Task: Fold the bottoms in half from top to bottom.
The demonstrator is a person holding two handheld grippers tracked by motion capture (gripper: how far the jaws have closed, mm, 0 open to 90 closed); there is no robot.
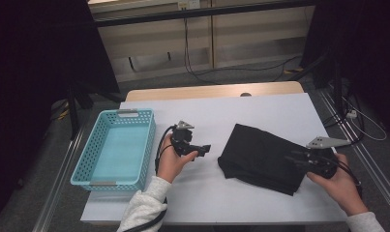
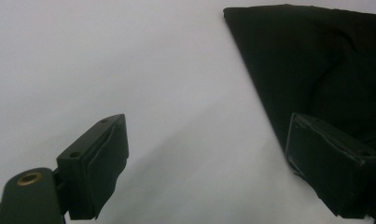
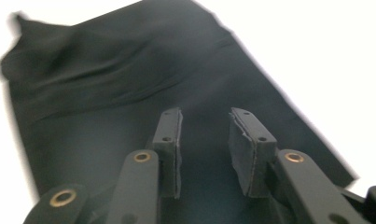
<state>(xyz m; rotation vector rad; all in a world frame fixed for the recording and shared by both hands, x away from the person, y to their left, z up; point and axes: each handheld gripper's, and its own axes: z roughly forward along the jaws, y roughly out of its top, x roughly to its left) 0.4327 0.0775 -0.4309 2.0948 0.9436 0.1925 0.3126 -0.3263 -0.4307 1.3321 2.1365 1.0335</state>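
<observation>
- High view: my right gripper (image 1: pixel 299 158) sits over the cloth's (image 1: pixel 260 154) near-right edge; left gripper (image 1: pixel 202 150) hovers between basket (image 1: pixel 88 159) and cloth.
- Left gripper view: jaws wide apart, empty, cloth (image 2: pixel 316 60) ahead.
- Right gripper view: jaws parted above the cloth (image 3: pixel 129 93), nothing pinched. I'd say next: lower, pinch the edge.

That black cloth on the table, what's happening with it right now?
A person holds tongs in each hand over a white table. The right tongs hover open above the folded black fabric cloth, near its right edge, gripping nothing. The left tongs are wide open over bare table beside the cloth. A light-blue perforated plastic basket sits at left.
</observation>
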